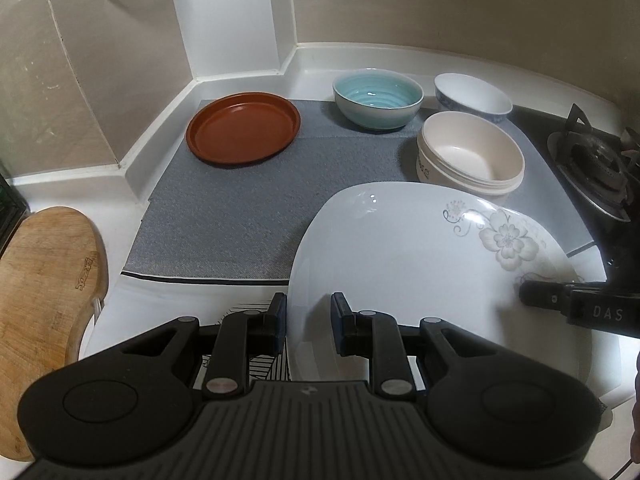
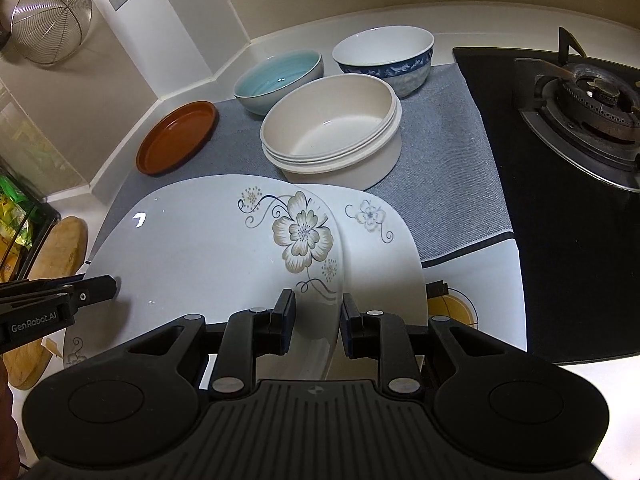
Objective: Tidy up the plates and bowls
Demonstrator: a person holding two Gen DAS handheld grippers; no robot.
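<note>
Left to right, as I see it from both wrist cams. Wooden cutting board (image 1: 48,292) at far left on the white table (image 1: 104,320). Brown plate (image 1: 244,134) sits on the grey mat (image 1: 224,216), back left. Teal bowl (image 1: 378,98), blue-patterned bowl (image 2: 384,60) and cream bowl (image 1: 470,156) grouped at back, right of the brown plate.

Near centre: large flowered white plate (image 2: 208,252), held by me at both sides. My left hand-held gripper (image 1: 309,322) is narrowly open w/ plate's left rim between its fingers, gripping it. My right hand-held gripper (image 2: 318,322) does likewise on the right rim. Second flowered plate (image 2: 380,240) lies under it, partly covered. Gas burner (image 2: 588,100) far right.
</note>
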